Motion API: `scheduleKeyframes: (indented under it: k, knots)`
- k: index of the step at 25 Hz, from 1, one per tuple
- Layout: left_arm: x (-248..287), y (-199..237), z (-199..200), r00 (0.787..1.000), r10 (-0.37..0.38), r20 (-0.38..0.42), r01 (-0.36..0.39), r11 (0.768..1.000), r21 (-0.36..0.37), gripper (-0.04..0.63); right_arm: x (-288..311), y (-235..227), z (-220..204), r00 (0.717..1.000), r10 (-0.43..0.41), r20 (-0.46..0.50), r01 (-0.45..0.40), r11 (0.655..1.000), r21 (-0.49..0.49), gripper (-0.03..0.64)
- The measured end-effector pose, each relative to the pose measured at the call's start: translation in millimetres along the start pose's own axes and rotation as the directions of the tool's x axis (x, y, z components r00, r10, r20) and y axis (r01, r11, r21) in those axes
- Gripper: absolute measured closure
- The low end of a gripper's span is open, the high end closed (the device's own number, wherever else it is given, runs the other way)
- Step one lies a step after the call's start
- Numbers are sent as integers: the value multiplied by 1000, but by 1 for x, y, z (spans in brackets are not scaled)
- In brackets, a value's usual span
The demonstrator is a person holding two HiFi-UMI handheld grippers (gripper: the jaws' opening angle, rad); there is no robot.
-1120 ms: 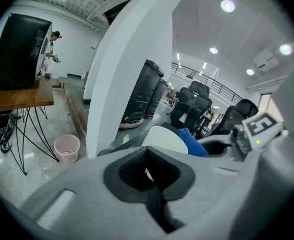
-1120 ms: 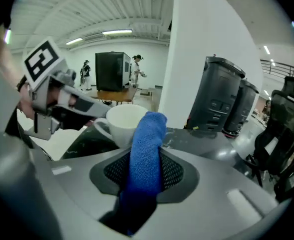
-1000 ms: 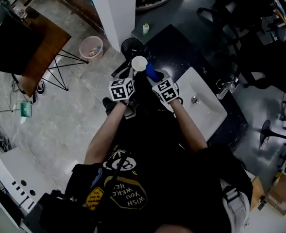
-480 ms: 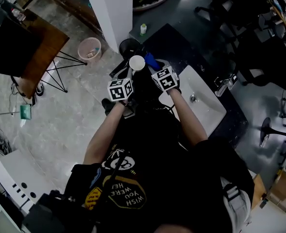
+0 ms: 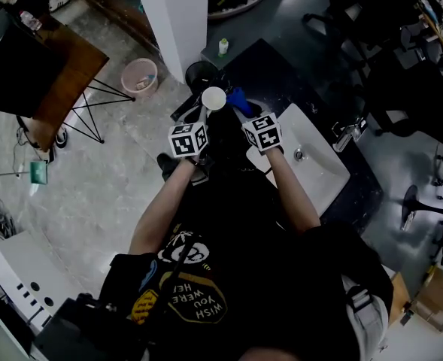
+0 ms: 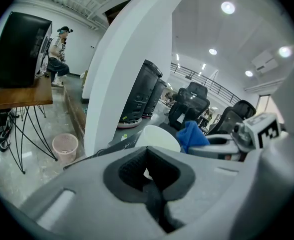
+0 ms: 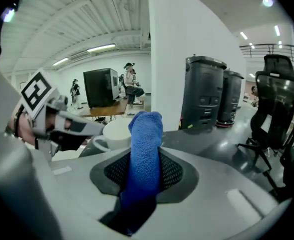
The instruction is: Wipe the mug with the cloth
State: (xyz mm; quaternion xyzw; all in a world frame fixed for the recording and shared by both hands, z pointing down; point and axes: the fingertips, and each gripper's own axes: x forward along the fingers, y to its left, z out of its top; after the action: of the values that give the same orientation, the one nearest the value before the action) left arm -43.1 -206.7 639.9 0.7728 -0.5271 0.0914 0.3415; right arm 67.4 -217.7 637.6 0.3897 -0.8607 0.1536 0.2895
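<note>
blue cloth (image 7: 146, 134) in right gripper (image 7: 146, 176) jaws, beside white mug (image 7: 116, 133)

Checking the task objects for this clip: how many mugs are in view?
1. The white mug is held by the left gripper, next to the blue cloth in the right gripper. More could be hidden behind the person.
</note>
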Motion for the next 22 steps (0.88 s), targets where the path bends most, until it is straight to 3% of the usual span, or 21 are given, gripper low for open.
scheduleKeyframes:
  k: [3, 6, 12, 14, 17, 19, 22]
  knots:
    - [0, 1, 1, 1000, 3, 4, -3, 1000, -3, 591, 15, -9, 15, 999, -23, -39, 21, 998, -62, 495]
    - [1, 3, 1, 1000, 10, 6, -10, 1000, -12, 591, 28, 17, -7, 990, 28, -140, -46, 991, -129, 495]
    - [1, 1, 0, 1000, 5, 5, -5, 1000, -19, 592, 7, 77, -42, 972, 174, -155, -202, 961, -188, 499]
    - [0, 1, -1, 1000, 2, 5, -2, 1000, -17, 591, 2, 56, -23, 988, 127, -82, -138, 980, -142, 500]
    - [0, 2, 0, 1000, 4, 6, -3, 1000, -21, 591, 7, -1, 18, 1000, -16, 14, 16, 999, -34, 499]
    - [2, 2, 2, 1000, 5, 5, -5, 1000, -24, 591, 22, -20, 22, 998, -47, -44, 44, 997, -67, 499]
    - [3, 3, 1, 1000, 5, -2, -5, 1000, -31, 591, 41, -3, -3, 988, 6, -155, -36, 981, -189, 498]
